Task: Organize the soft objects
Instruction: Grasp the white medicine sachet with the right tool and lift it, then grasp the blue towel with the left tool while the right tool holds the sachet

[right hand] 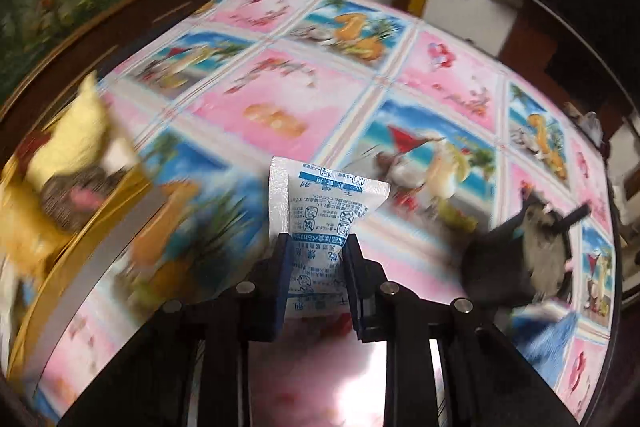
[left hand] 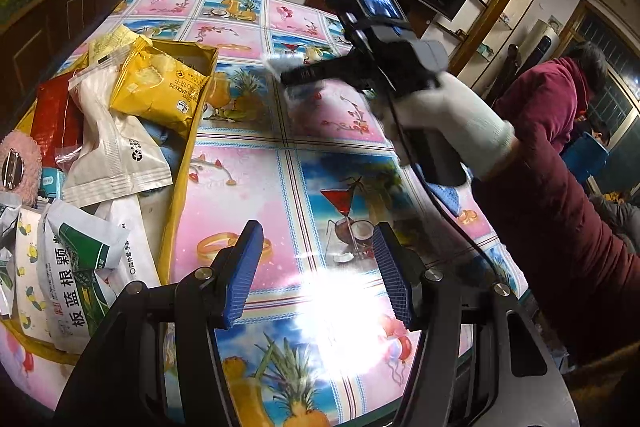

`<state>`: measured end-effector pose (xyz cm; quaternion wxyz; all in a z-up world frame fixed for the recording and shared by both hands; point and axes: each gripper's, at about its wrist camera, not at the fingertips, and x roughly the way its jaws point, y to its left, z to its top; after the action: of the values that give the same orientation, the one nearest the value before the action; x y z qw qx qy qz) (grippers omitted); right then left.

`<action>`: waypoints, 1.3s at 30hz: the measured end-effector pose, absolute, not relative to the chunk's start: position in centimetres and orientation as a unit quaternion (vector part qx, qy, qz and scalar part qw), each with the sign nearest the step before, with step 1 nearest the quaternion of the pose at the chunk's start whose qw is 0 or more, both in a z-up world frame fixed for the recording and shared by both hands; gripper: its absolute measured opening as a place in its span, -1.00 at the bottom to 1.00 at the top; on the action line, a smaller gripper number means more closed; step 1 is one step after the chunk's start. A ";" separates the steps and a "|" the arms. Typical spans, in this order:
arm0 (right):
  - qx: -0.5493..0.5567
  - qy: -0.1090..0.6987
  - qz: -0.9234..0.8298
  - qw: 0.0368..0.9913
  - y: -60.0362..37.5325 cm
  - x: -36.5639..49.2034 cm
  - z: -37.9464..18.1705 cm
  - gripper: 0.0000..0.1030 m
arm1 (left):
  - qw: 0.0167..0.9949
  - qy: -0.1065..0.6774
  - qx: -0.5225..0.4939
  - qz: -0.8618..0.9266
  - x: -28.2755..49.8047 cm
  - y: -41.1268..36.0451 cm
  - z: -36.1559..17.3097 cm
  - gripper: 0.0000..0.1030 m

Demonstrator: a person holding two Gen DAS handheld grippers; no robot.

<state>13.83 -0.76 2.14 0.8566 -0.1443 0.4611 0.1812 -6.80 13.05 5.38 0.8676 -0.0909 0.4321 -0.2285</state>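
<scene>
- A shallow yellow box (left hand: 182, 163) sits on the surface (left hand: 240, 195), which is covered in a cloth of pink and blue printed squares, at its left side.
- The box is piled with soft packets: a yellow cracker bag (left hand: 160, 87) on top towards the far end, a white pouch (left hand: 112, 147) below it, a red packet (left hand: 54, 115) at the left, and a white-and-green sachet (left hand: 76, 259) at the near end.
- A fuzzy pink item (left hand: 20, 163) lies at the box's left edge.
- The left gripper (left hand: 316, 275) hovers over bare cloth beside the box, fingers spread apart and empty.
- The right gripper (right hand: 316, 287) is clamped on a small white sachet with blue print (right hand: 324, 211), held above the surface, right of the box (right hand: 100, 223).
- A dark blurred object (right hand: 516, 263) lies at the right.
</scene>
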 end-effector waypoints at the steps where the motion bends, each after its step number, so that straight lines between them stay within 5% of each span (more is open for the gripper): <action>1: -0.152 0.465 0.198 0.850 -0.4 12.4 2.1 -0.53 | 0.868 0.431 -0.091 -0.229 -6.9 13.0 5.5 0.11; 14: -0.161 0.469 0.243 0.834 -6.6 -7.5 1.5 -0.54 | 0.857 0.433 -0.089 -0.264 -7.4 10.2 7.3 0.11; 17: -0.143 0.473 0.212 0.843 -9.8 -8.5 1.4 -0.53 | 0.849 0.441 -0.089 -0.278 -5.3 7.2 7.9 0.11; 20: -0.120 0.475 0.189 0.851 -12.5 -8.8 1.3 -0.53 | 0.841 0.448 -0.094 -0.290 -2.6 3.7 8.0 0.34; 39: -0.013 0.462 0.161 0.872 -20.8 -9.2 0.8 -0.47 | 0.845 0.500 0.096 -0.162 12.0 -12.9 1.0 0.35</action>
<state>-9.16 -20.78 0.80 0.8721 -0.0132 0.4621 0.1608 11.97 -12.89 0.98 0.8454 0.0956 0.5000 -0.1620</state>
